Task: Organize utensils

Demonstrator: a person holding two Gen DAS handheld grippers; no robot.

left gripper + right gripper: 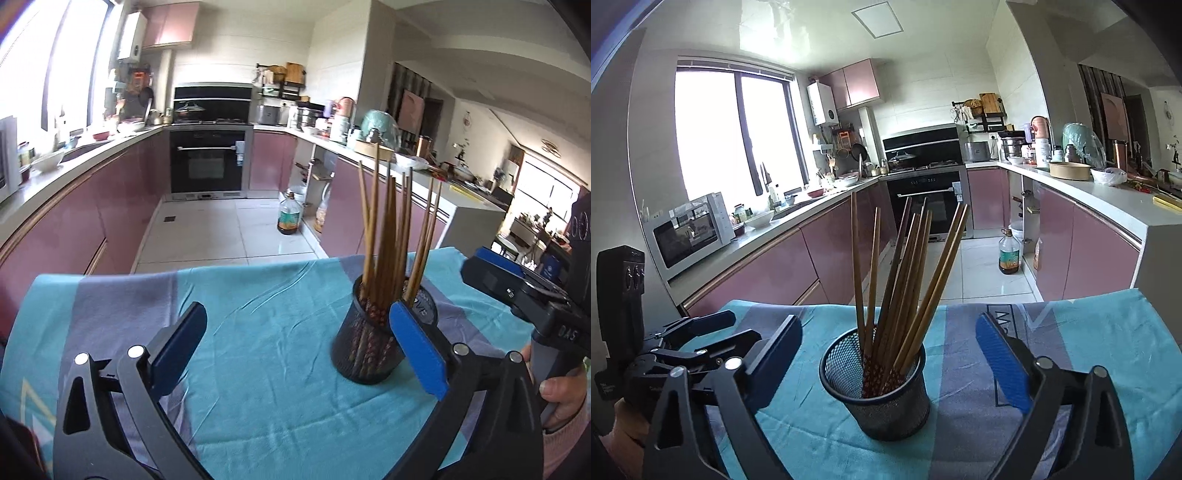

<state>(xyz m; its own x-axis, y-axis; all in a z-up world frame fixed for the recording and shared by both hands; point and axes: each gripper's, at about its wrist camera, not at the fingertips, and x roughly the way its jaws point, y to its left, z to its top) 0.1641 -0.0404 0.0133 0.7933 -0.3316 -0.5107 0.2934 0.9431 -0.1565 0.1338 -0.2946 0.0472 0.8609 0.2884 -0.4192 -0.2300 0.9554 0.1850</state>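
Note:
A black mesh cup [879,391] stands upright on the blue and grey tablecloth [1071,332] and holds several brown wooden chopsticks [908,273]. It also shows in the left wrist view [364,347], with the chopsticks [388,229] fanned upward. My right gripper [886,354] is open and empty, its jaws wide on either side of the cup. My left gripper [299,339] is open and empty; the cup sits just beside its right finger [417,350]. The right gripper's body shows at the right of the left wrist view [517,291].
The cloth-covered table [258,295] ends at a far edge, with the kitchen floor beyond. Pink cabinets and cluttered counters line both sides; an oven [927,203] stands at the back. An oil bottle [1010,253] stands on the floor. A microwave [690,232] sits on the left counter.

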